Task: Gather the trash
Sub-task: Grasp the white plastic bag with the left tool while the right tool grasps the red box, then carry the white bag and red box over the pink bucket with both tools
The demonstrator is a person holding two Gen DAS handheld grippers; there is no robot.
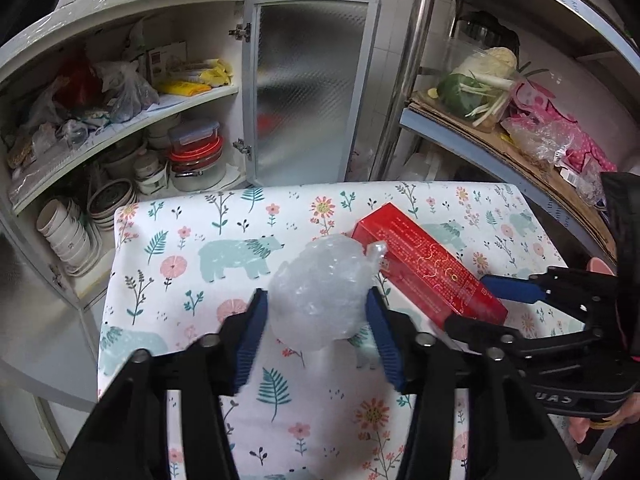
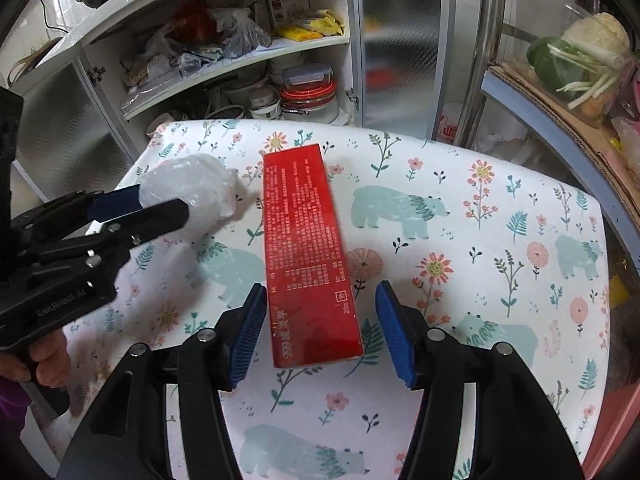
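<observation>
Here the left gripper (image 1: 316,312) brackets the crumpled plastic wad (image 1: 320,292) on the floral tablecloth (image 1: 180,240), pads apparently touching its sides; it should squeeze gently. The right gripper (image 2: 320,332) straddles the red box (image 2: 308,248), spread, and needs centring before closing.

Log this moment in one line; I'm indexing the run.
left gripper: around plastic wad, not clamped | right gripper: open, straddling red box | both on floral cloth
</observation>
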